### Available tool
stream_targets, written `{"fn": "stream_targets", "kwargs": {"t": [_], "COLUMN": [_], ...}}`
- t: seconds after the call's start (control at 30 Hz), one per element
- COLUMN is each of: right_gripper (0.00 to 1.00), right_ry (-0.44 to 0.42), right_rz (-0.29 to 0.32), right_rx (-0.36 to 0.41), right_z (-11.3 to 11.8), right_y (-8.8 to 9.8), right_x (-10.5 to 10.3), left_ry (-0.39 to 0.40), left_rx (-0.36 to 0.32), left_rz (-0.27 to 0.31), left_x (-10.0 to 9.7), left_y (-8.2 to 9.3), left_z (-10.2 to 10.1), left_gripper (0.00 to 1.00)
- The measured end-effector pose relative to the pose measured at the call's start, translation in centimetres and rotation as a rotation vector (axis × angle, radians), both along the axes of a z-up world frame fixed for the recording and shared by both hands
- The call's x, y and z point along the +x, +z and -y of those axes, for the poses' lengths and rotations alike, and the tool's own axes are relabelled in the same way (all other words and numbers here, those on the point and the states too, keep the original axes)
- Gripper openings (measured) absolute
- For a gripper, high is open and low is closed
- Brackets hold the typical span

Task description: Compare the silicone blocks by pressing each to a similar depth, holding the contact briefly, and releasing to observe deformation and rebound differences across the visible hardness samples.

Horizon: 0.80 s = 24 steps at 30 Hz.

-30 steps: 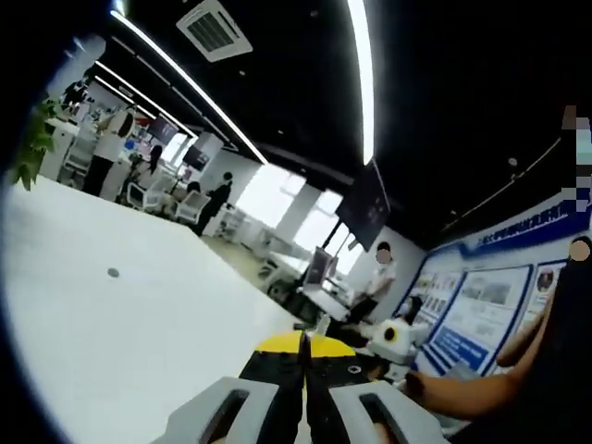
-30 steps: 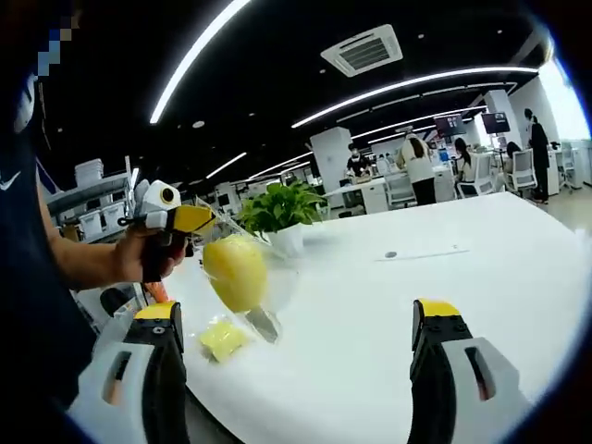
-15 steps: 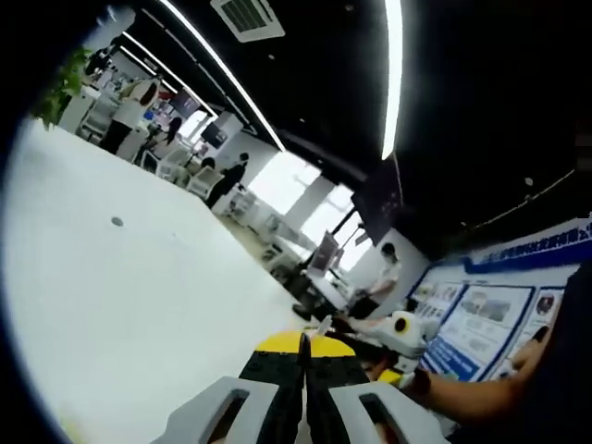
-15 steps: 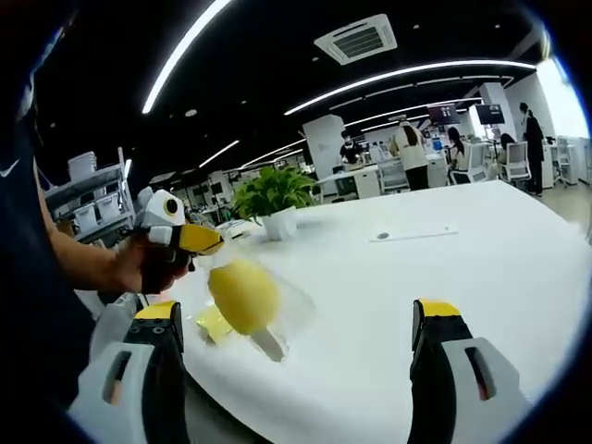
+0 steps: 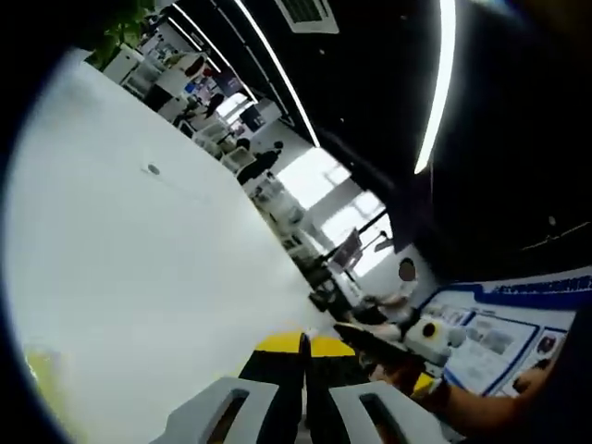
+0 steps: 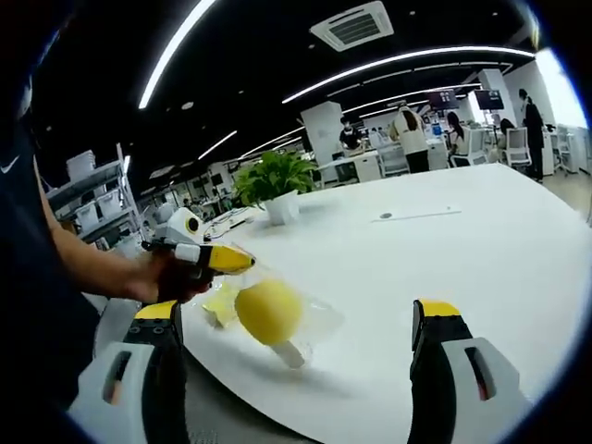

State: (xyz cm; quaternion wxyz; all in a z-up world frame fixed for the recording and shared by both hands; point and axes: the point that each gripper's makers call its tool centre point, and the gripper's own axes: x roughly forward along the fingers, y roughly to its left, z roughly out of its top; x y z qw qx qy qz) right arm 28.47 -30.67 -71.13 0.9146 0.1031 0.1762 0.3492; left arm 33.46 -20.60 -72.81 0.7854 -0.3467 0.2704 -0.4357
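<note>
In the right gripper view a hand holds my left gripper [image 6: 227, 261], shut on the top of a clear plastic bag [image 6: 310, 319]. A round yellow silicone lump [image 6: 268, 312] hangs inside the bag, just above the white table [image 6: 444, 250]. A flat yellow block [image 6: 218, 303] lies on the table behind it. My right gripper [image 6: 296, 314] stands wide open near the table's front edge with nothing between its jaws. In the left gripper view my left gripper [image 5: 303, 347] has its yellow tips pressed together. My right gripper [image 5: 379, 344] comes in from the right, held by a hand.
A potted green plant [image 6: 277, 180] stands at the back of the table. A small round cap [image 6: 386, 215] sits flush in the tabletop. A yellow patch [image 5: 42, 379] shows at the lower left of the left gripper view. People and desks fill the office beyond.
The left gripper has tipped lower and carried the bag with the yellow lump down and rightward, closer to the tabletop. The left gripper view has rolled. The right gripper stays open.
</note>
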Motion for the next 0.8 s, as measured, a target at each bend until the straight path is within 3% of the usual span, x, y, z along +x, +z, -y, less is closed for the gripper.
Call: {"fn": "stream_targets", "kwargs": {"t": [0.1, 0.17, 0.23, 0.4, 0.47, 0.6, 0.67, 0.7, 0.77, 0.8], "right_gripper": [0.96, 0.96, 0.96, 0.96, 0.96, 0.96, 0.96, 0.96, 0.96, 0.96], "right_ry": [0.004, 0.002, -0.001, -0.010, -0.016, -0.024, -0.024, -0.025, -0.035, -0.037], "right_rz": [-0.006, -0.007, -0.011, -0.014, -0.016, -0.020, -0.021, -0.022, -0.019, -0.018], "right_rx": [-0.003, -0.001, 0.002, 0.010, 0.013, 0.016, 0.018, 0.018, 0.011, 0.010], "right_z": [-0.1, -0.1, 0.0, 0.0, 0.1, 0.2, 0.2, 0.2, 0.3, 0.2], "right_y": [-0.3, -0.4, -0.5, -0.7, -0.8, -0.9, -1.0, -1.0, -1.2, -1.2], "right_x": [-0.1, -0.1, -0.1, -0.1, 0.0, 0.0, 0.0, 0.0, 0.1, 0.1], "left_ry": [0.061, 0.083, 0.101, 0.161, 0.204, 0.243, 0.237, 0.236, 0.223, 0.234], "left_rx": [-0.030, 0.051, 0.044, 0.098, 0.161, 0.171, 0.243, 0.246, 0.314, 0.349], "left_rz": [-0.060, 0.001, -0.039, -0.018, -0.001, -0.032, 0.022, 0.016, 0.034, 0.010], "left_x": [1.4, 2.4, 2.7, 4.1, 4.7, 5.1, 5.3, 5.3, 5.5, 5.5], "left_y": [-1.0, -2.0, -2.4, -3.5, -4.6, -6.1, -6.6, -6.7, -7.5, -8.2], "left_z": [-0.9, -1.7, -2.0, -3.0, -3.8, -4.5, -4.5, -4.3, -4.4, -4.6], "left_gripper": [0.00, 0.00, 0.00, 0.00, 0.00, 0.00, 0.00, 0.00, 0.00, 0.00]}}
